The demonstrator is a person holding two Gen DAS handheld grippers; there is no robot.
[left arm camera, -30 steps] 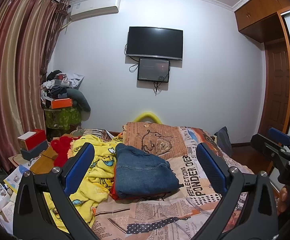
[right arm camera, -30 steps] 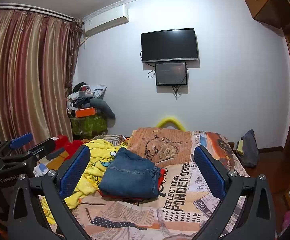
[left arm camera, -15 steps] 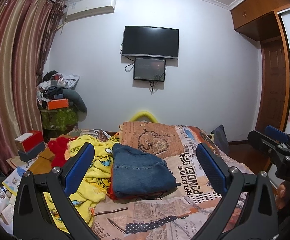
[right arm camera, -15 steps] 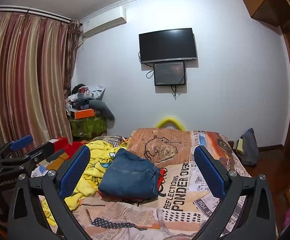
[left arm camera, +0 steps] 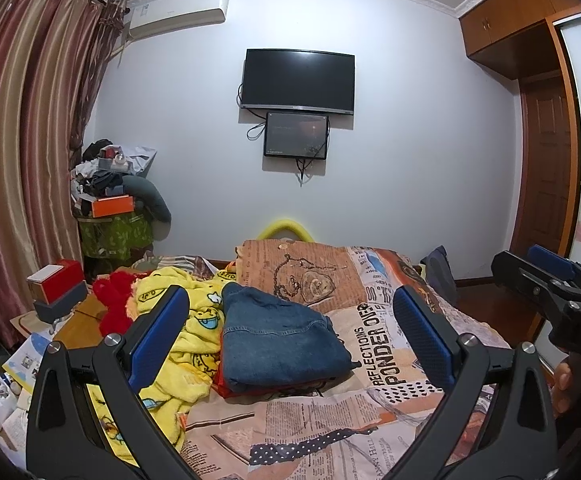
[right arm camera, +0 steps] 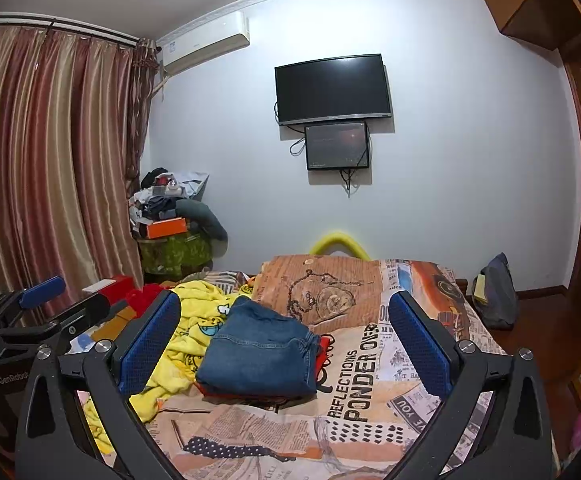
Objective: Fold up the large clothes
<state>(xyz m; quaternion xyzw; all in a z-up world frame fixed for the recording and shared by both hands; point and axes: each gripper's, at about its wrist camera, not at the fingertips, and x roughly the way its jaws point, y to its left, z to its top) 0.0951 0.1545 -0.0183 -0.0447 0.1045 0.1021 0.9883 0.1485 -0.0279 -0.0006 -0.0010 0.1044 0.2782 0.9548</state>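
A folded blue denim garment (left arm camera: 280, 340) (right arm camera: 260, 354) lies on top of a red folded piece on the bed. Beside it on the left sprawls a crumpled yellow cartoon-print garment (left arm camera: 174, 340) (right arm camera: 186, 332). My left gripper (left arm camera: 290, 336) hangs above the bed in front of the pile, open, with nothing between its blue pads. My right gripper (right arm camera: 284, 336) is likewise open and empty, held back from the denim. Each gripper also shows at the edge of the other's view: the right gripper (left arm camera: 550, 292) and the left gripper (right arm camera: 46, 320).
The bed (left arm camera: 374, 412) carries a newspaper-print cover. A red plush item (left arm camera: 114, 300) and boxes (left arm camera: 56, 288) sit at the left on a wooden stand. A cluttered heap (left arm camera: 110, 204) stands by the curtain. A dark bag (right arm camera: 494, 292) leans at the right near the door.
Both grippers have tilted up and drawn back slightly, so the bed and pile sit lower in view. Both grippers stay open; the clothes have not moved.
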